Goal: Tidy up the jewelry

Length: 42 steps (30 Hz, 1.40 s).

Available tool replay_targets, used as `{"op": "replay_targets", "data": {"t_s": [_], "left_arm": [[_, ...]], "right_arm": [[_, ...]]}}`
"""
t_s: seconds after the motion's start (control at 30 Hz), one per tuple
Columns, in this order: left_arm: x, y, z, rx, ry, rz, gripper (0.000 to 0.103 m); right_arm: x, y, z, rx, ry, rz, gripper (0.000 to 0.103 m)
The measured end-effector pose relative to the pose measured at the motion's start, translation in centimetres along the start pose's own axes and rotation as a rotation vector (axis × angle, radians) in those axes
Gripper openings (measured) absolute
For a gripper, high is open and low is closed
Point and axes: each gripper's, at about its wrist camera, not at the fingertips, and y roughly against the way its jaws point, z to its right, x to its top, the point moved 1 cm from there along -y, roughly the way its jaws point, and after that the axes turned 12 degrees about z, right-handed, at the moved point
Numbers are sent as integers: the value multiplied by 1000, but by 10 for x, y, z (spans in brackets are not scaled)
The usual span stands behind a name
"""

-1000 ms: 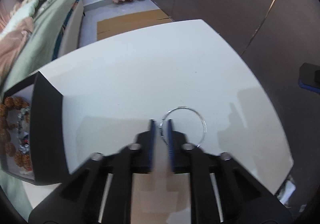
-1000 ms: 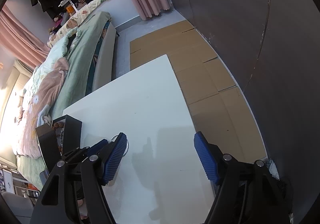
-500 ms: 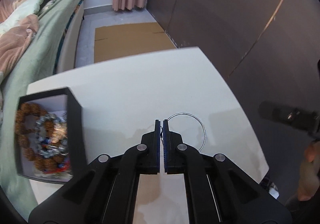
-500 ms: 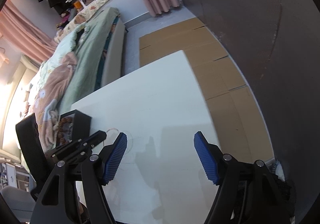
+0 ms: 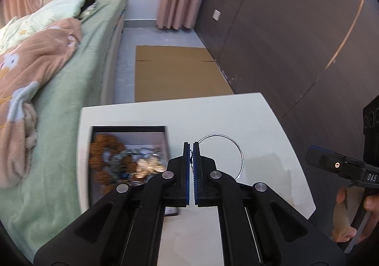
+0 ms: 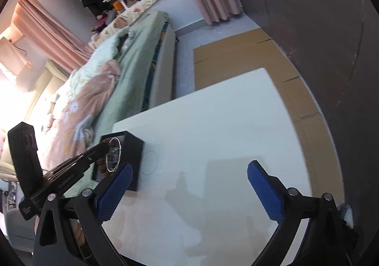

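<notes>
Lifted off the counter (image 5: 272, 123), the bangle (image 5: 241, 154) hung clamped in the left tool (image 5: 192, 147), lower centre; right tool (image 6: 189, 176) gaped. Thin grip might slip before the box (image 5: 128, 127).

jewelry (image 5: 123, 161) in the black box (image 5: 165, 138) is blurred.

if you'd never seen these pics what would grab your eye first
Probably the thin silver bangle, pinched by its rim in the shut left gripper and held in the air above the white table. Next, just left of it, the open black box heaped with brown bead bracelets. The right gripper hangs wide open and empty.
</notes>
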Motion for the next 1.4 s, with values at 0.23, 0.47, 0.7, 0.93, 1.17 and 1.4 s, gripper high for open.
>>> {"op": "replay_targets", "data": {"t_s": [0.23, 0.47, 0.7, 0.93, 1.17, 1.4], "left_arm": [[10, 15, -36, 35, 66, 47, 4], [18, 29, -67, 76, 161, 100, 63], [20, 51, -70, 66, 130, 125, 86], [22, 80, -53, 42, 78, 164, 97], [13, 113, -31, 49, 11, 213, 98], [-11, 134, -19, 34, -21, 228, 98]], "right_arm": [[-3, -8, -15, 8, -9, 6, 95], [-7, -17, -28, 13, 5, -8, 95], [-9, -13, -35, 14, 24, -7, 95], [-3, 13, -37, 9, 28, 47, 95], [-3, 52, -54, -29, 89, 150, 95], [-24, 87, -62, -61, 131, 219, 95]]}}
